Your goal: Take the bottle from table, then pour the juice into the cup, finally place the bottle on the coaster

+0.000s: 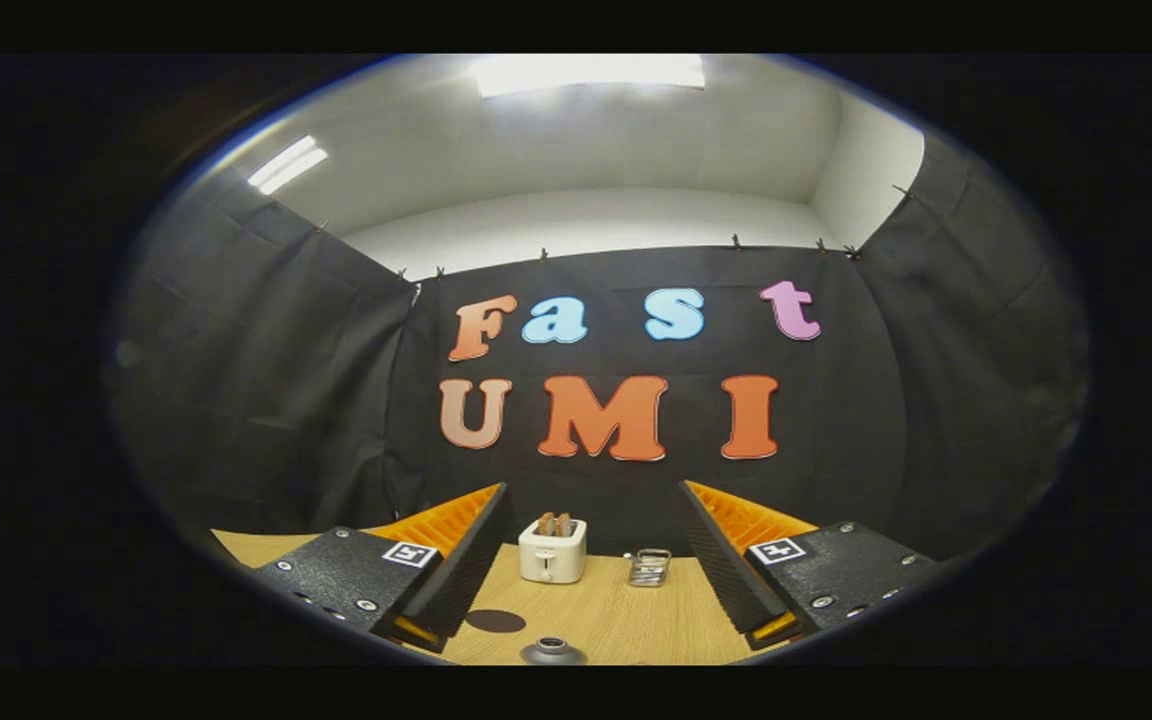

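Observation:
My gripper [593,490] is open, held above a light wooden table [616,620] with nothing between its fingers. Low between the fingers, close to the gripper, the grey top of the bottle [553,652] pokes up; its body is hidden. A dark round coaster [495,621] lies flat on the table just left of the bottle top, near the left finger. Farther ahead, toward the right finger, stands a small clear glass cup [649,567].
A white toaster [552,552] with two slices of toast in it stands at the back of the table, left of the cup. Black cloth walls close the booth behind and on both sides.

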Available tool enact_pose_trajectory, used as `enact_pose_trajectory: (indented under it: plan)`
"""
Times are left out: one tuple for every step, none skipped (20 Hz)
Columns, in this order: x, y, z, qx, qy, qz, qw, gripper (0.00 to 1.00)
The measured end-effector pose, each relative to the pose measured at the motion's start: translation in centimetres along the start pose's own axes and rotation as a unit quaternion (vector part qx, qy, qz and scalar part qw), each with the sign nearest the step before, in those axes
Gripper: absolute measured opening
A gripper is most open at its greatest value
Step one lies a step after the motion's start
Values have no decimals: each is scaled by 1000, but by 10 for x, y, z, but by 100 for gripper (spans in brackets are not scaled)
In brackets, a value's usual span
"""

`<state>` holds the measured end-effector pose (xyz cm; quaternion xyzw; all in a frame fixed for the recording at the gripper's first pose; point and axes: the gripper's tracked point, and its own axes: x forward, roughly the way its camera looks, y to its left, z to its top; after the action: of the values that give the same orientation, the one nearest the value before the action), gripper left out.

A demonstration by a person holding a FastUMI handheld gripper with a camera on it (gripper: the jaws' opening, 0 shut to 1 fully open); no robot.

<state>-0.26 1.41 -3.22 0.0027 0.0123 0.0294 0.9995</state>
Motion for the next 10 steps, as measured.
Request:
enact_pose_trajectory:
  plan:
    - [-1, 0, -5, 1, 2, 0, 1000, 97]
    - [-4, 0, -10, 3, 4, 2, 1000, 97]
    - [-5, 0, -17, 4, 9, 4, 1000, 97]
    - [-6, 2, -25, 7, 14, 7, 1000, 97]
    - [-8, 3, -33, 9, 21, 11, 1000, 97]
    - [-9, 5, -41, 11, 27, 16, 999, 97]
    - [-10, 6, -48, 13, 32, 19, 999, 97]
    - [-11, 7, -55, 14, 35, 22, 999, 97]
    - [-12, 6, -61, 16, 36, 21, 999, 97]
    - [-12, 8, -70, 17, 41, 24, 999, 97]
